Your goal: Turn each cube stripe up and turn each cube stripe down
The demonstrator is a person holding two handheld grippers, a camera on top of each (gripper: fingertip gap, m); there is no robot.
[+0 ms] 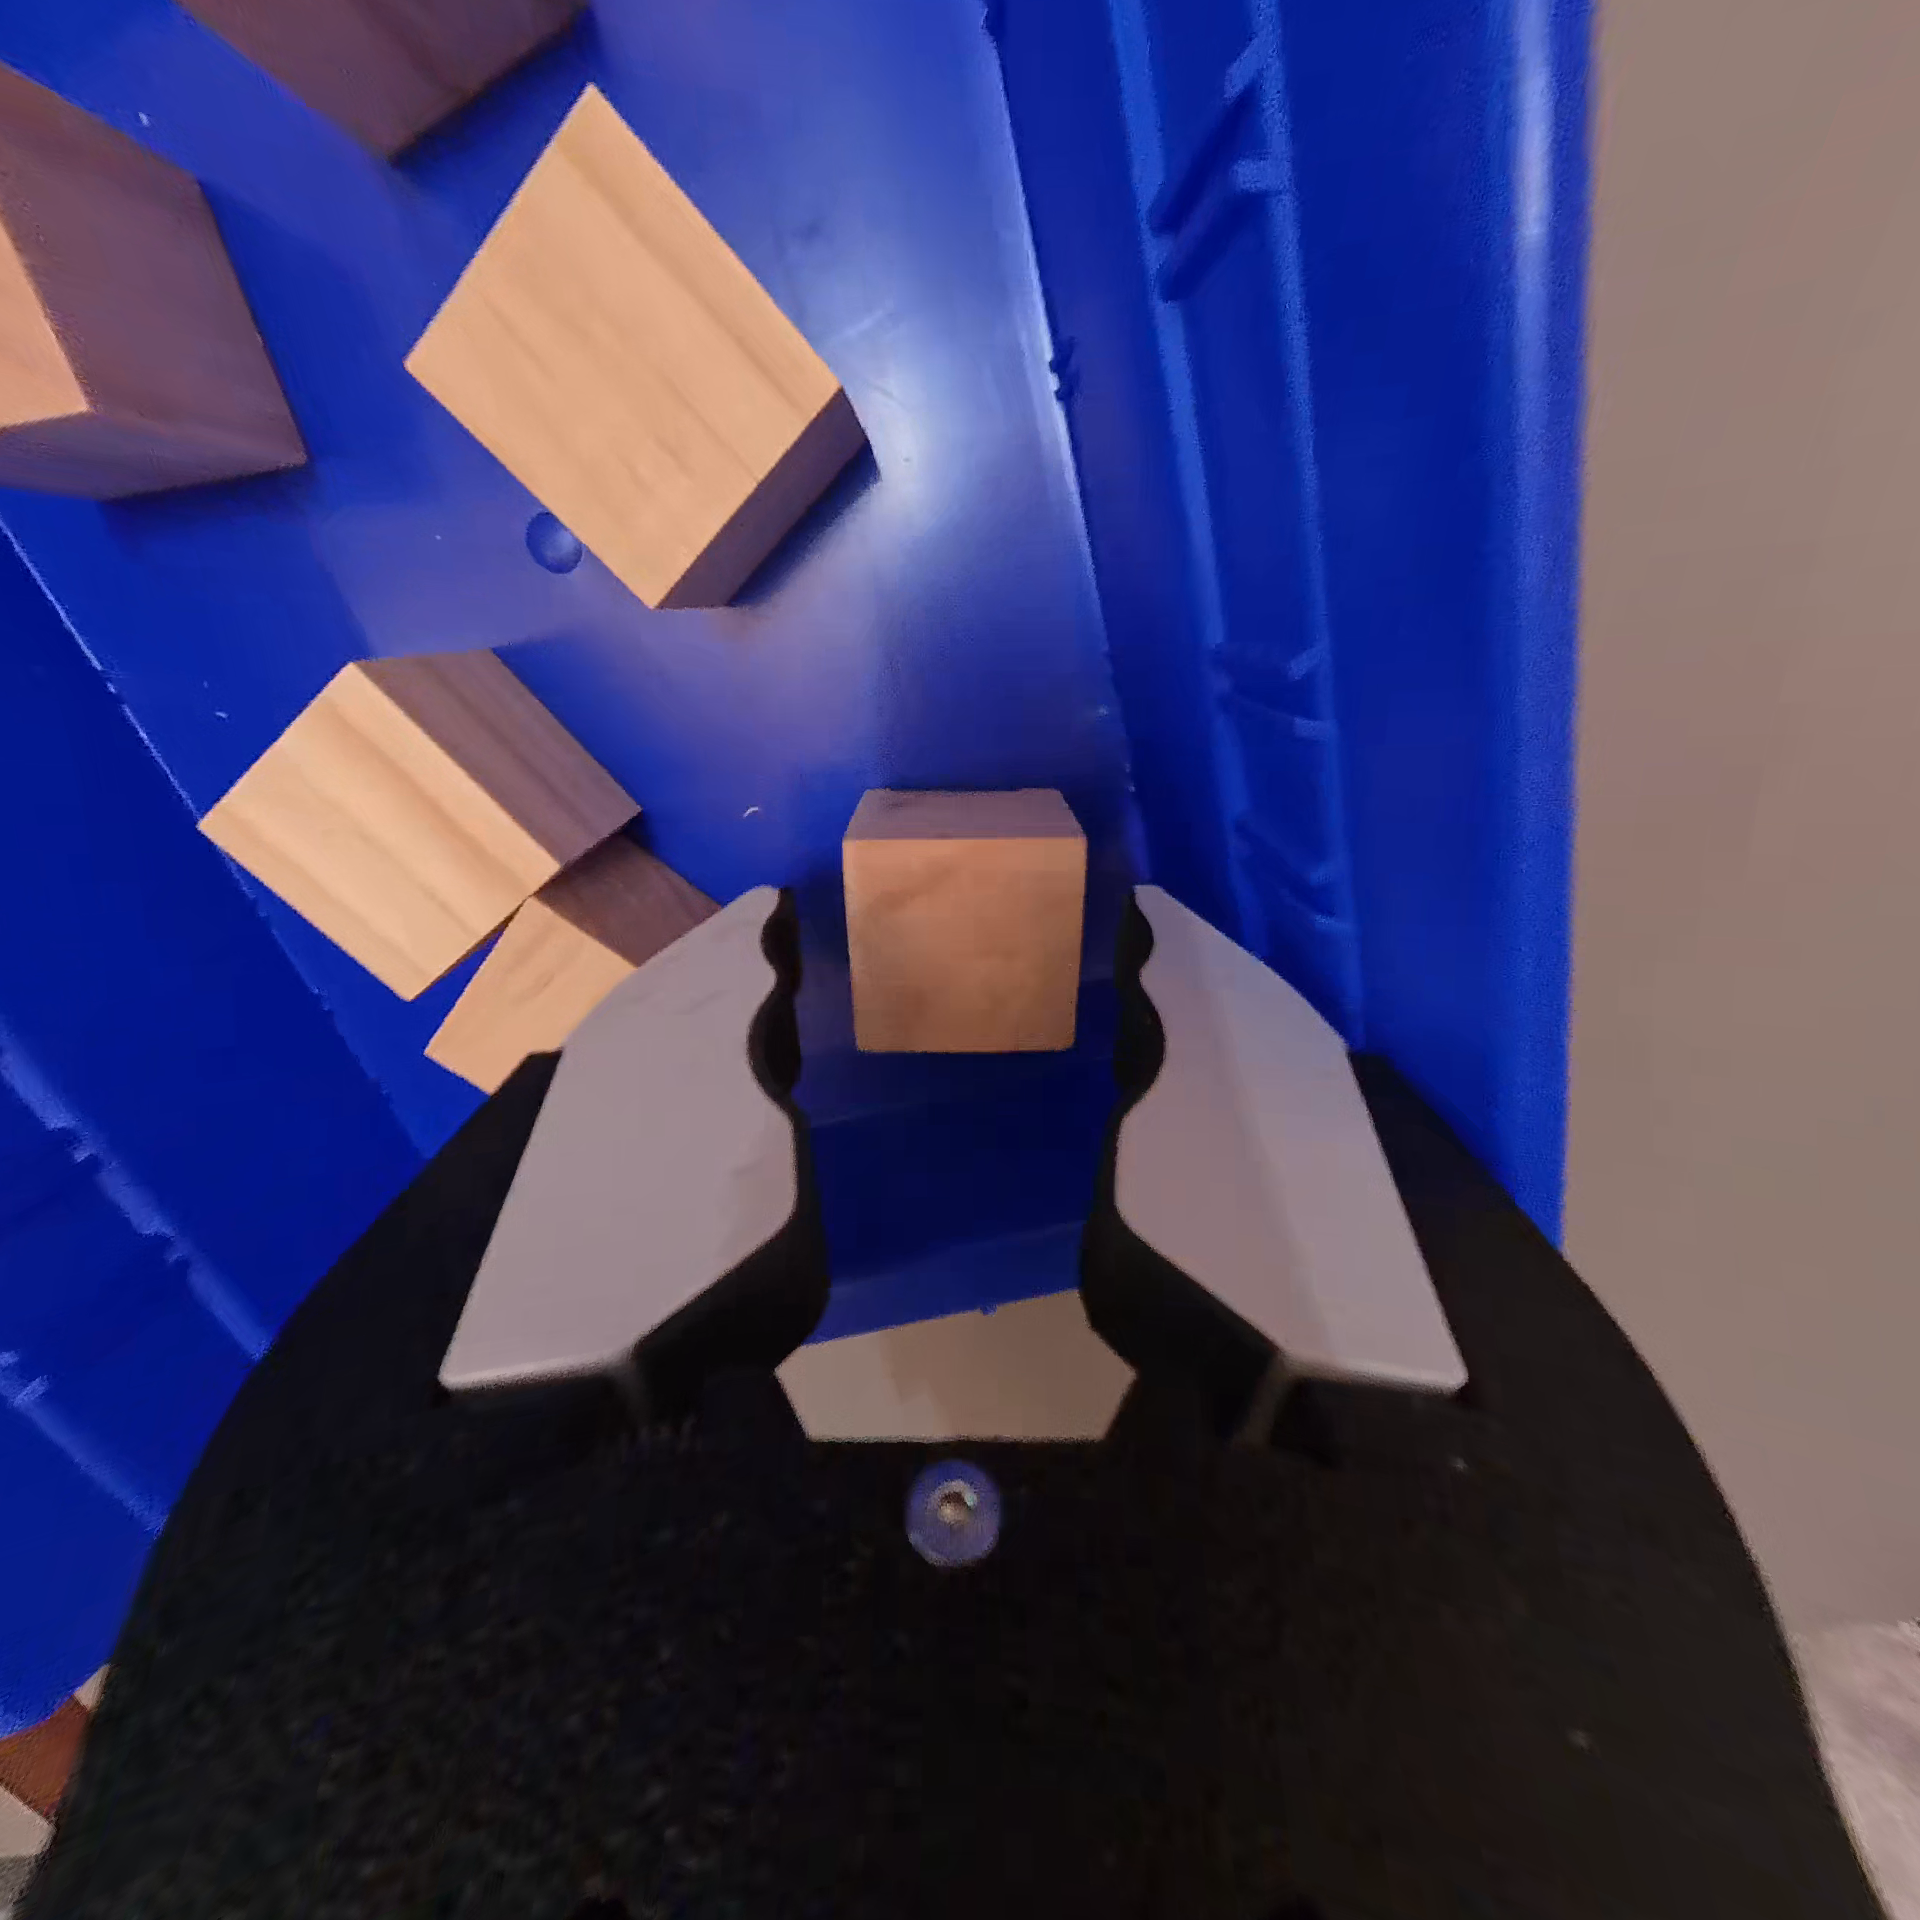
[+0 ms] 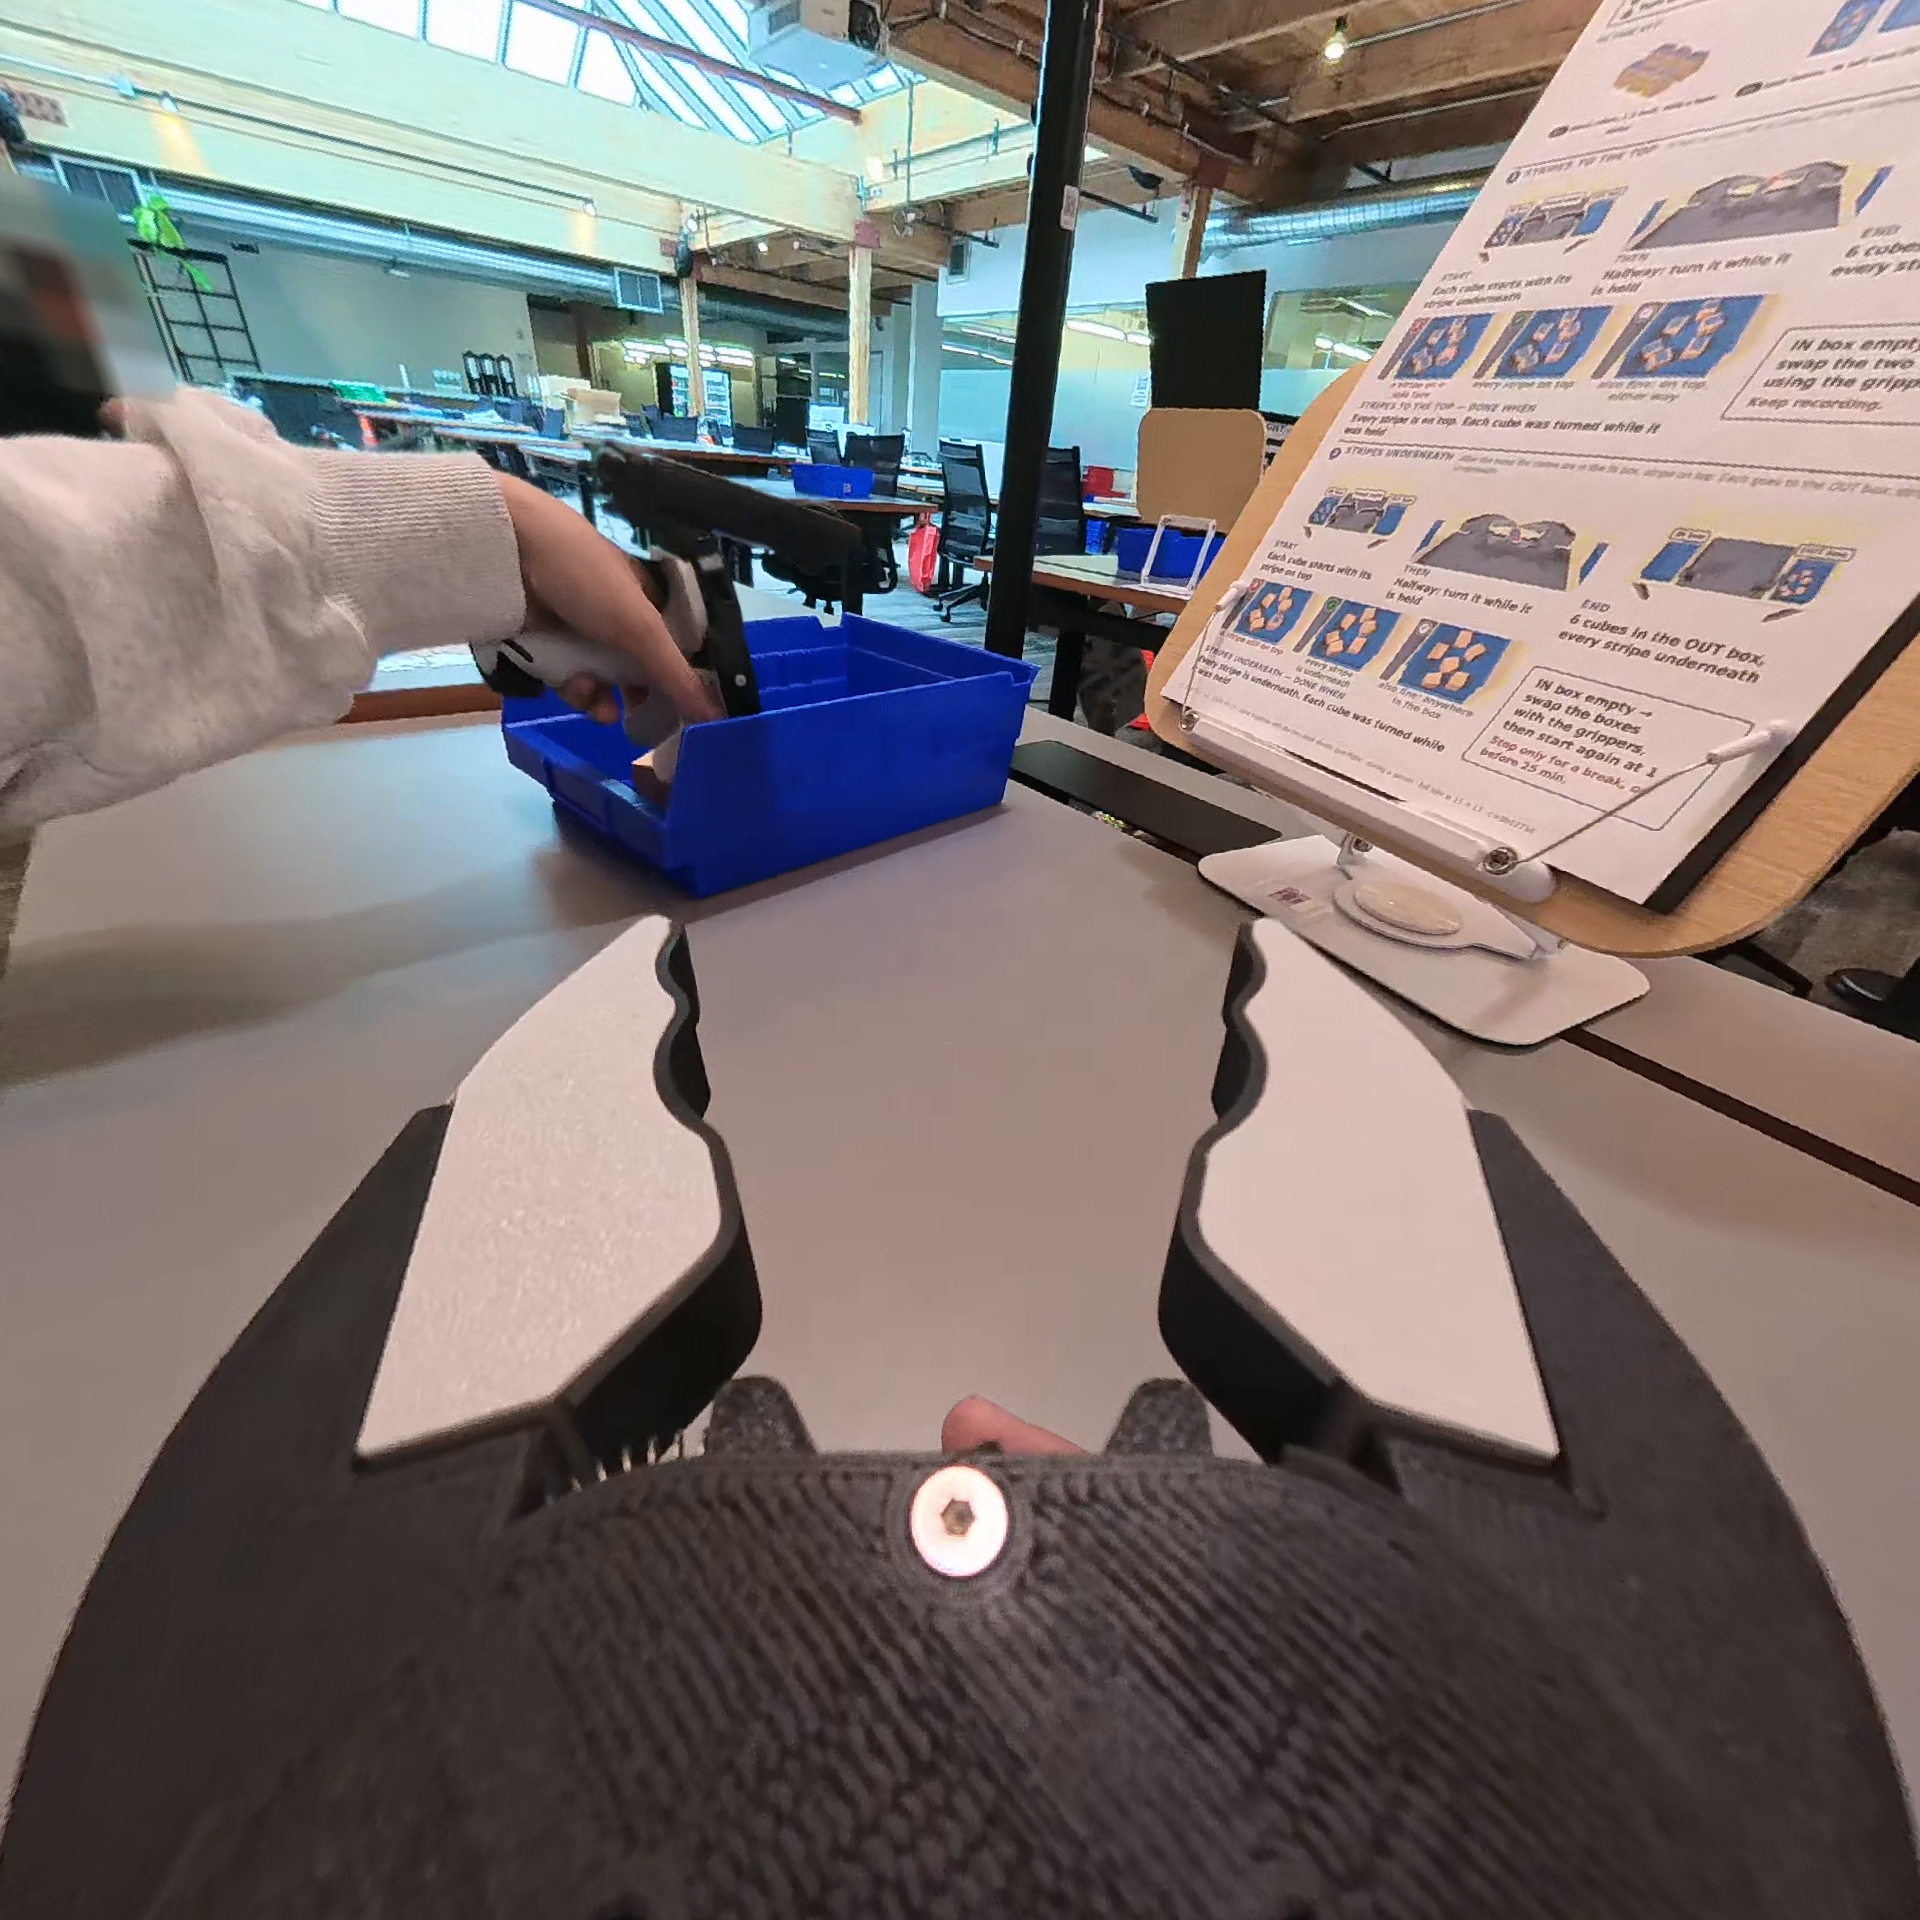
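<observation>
The left tongs (image 1: pixel 958 971) stand apart with nothing gripped, reaching down into the blue plastic bin (image 1: pixel 1174 582), and the small pale wooden cube with a dark stripe face (image 1: pixel 962 935) sits dead ahead of them, framed in the gap between the two grey fingers (image 1: pixel 665 1101) but not yet touched on either side. That is the relation the next move seems to turn on: the cube lies straight along the tongs' forward axis, squared to them, its pale face toward the camera and its dark face turned away toward the bin floor, with the bin's side wall just beside it on the right, so the right finger has little room. A cube has no long axis to speak of; closing on its two side faces looks feasible. Four more wooden cubes, pale and dark-faced (image 1: pixel 634 353), lie scattered to the left, two of them touching. The left hand is plainly the nearer one; the right tongs (image 2: pixel 961 997) hover wide apart and empty over the grey tabletop (image 2: pixel 312 894), well apart from the bin. The right wrist view alone shows the bin from outside, the person's hand (image 2: pixel 592 613) in a white sleeve dipping into it, and a wooden stand holding an instruction sheet (image 2: pixel 1558 520); only the left wrist view shows the cubes.
</observation>
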